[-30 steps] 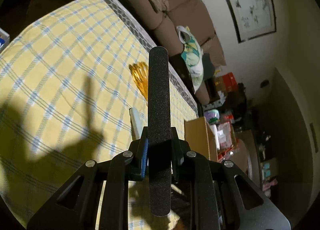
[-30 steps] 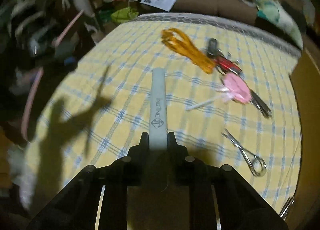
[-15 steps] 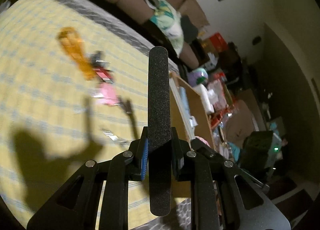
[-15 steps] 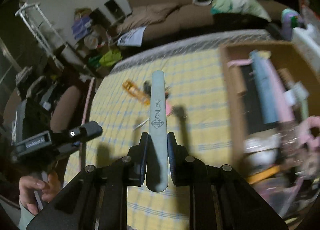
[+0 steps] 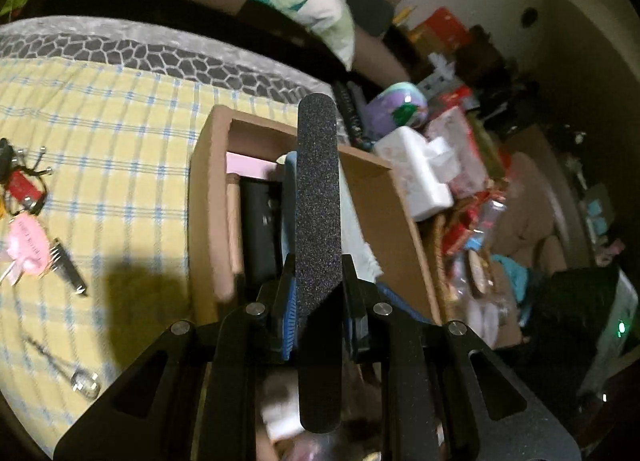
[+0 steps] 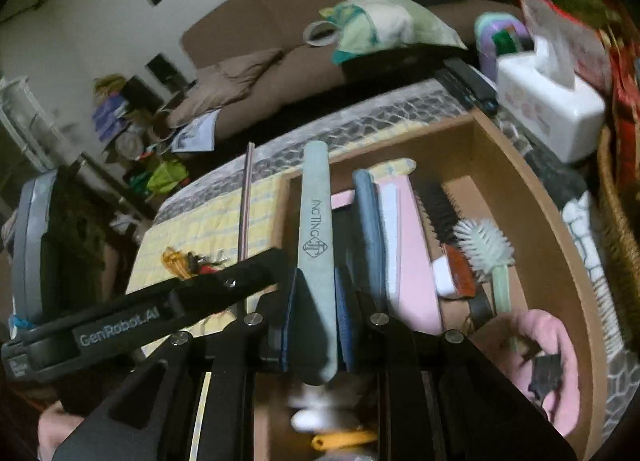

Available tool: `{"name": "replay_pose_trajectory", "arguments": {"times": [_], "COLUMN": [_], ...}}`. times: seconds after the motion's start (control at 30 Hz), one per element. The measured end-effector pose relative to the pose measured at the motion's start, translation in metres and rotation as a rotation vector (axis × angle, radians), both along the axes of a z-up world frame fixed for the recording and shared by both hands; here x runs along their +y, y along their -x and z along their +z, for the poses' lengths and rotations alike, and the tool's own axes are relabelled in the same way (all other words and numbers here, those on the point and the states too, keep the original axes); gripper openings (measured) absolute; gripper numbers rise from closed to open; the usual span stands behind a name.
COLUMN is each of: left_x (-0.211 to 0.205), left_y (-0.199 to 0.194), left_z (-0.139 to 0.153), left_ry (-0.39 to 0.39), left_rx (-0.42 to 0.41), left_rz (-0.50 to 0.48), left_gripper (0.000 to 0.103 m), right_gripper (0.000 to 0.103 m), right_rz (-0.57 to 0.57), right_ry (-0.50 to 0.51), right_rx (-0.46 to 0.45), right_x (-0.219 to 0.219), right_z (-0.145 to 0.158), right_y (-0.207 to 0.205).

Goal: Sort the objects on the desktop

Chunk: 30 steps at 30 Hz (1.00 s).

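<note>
Nail files, one per gripper, are carried over the open cardboard box (image 5: 404,221). The left gripper (image 5: 318,301) is closed on a black emery file (image 5: 318,197), pinched low on its length so most of it stands beyond the pads; the right gripper (image 6: 316,313) is likewise closed on a pale green file (image 6: 316,229) printed with lettering. Each file lies along its gripper's axis, its far tip over the box interior. To finish the step well, each file should be lowered, tip angled down, into a free gap before the jaws part, so it slides in flat rather than bridging the rim. In the right view the box already holds a blue case (image 6: 370,229), a pink case (image 6: 412,261) and a white brush (image 6: 486,245) to the right of the file. Left of the box, on the yellow checked cloth (image 5: 120,133), keys (image 5: 24,189) and a pink tag (image 5: 26,245) remain unsorted, well apart from the left gripper.
</note>
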<state>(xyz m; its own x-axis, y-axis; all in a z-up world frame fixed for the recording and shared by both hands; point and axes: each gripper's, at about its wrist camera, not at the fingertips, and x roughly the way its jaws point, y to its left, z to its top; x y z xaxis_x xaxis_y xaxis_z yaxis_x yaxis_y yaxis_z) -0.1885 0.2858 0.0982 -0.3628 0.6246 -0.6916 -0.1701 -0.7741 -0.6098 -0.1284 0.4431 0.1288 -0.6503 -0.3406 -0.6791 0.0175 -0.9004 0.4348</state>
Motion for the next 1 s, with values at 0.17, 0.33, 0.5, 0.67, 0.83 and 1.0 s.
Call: {"name": "replay_pose_trajectory", "arguments": {"times": [0.17, 0.33, 0.5, 0.67, 0.83, 1.0], "left_x": [0.007, 0.002, -0.016, -0.055, -0.102, -0.136], "left_y": [0.011, 0.012, 0.004, -0.020, -0.048, -0.083], "left_z": [-0.013, -0.002, 0.019, 0.039, 0.042, 0.043], "left_ry": [0.090, 0.087, 0.037, 0.070, 0.148, 0.195], "left_rx": [-0.017, 0.012, 0.027, 0.073, 0.097, 0.110], "left_rz": [0.020, 0.019, 0.053, 0.067, 0.112, 0.133], "left_gripper": [0.027, 0.053, 0.061, 0.073, 0.085, 0.103], "right_gripper": [0.018, 0.019, 0.021, 0.024, 0.059, 0.083], "right_rz": [-0.005, 0.016, 0.013, 0.002, 0.005, 0.022], "right_ry": [0.073, 0.080, 0.089, 0.072, 0.025, 0.002], "right_rx": [-0.054, -0.085, -0.125, -0.118, -0.093, -0.073], "right_x": [0.014, 0.011, 0.006, 0.001, -0.004, -0.022], "right_z": [-0.028, -0.037, -0.041, -0.031, -0.006, 0.015], "right_y": [0.019, 0.022, 0.023, 0.014, -0.004, -0.030]}}
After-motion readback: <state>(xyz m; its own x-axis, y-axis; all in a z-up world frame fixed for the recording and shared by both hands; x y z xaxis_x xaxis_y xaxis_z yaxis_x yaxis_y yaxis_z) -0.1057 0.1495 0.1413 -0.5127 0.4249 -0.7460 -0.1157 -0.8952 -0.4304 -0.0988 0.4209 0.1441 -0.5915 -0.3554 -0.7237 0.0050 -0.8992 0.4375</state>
